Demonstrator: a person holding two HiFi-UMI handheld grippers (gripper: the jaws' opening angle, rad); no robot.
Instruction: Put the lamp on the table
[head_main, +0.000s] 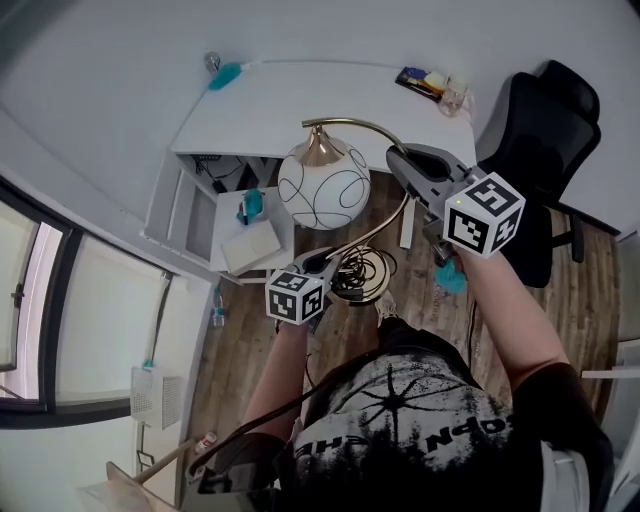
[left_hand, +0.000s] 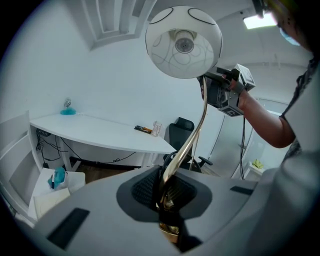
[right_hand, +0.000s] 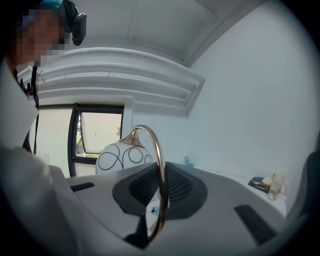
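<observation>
Brass lamp hangs over the floor, short of the white tabletop, stem clenched low by the left hand-held gripper, high by the right hand-held gripper; mid-carry, I'd say, and next it needs moving far and setting upright

The lamp is before the table, chair at right.

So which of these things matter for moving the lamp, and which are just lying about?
Part of the job: the lamp, gripped on its brass stem by the left tool and the right tool; the table it goes on.
Just lying about: the office chair; the teal item and the small glass on the table.
</observation>
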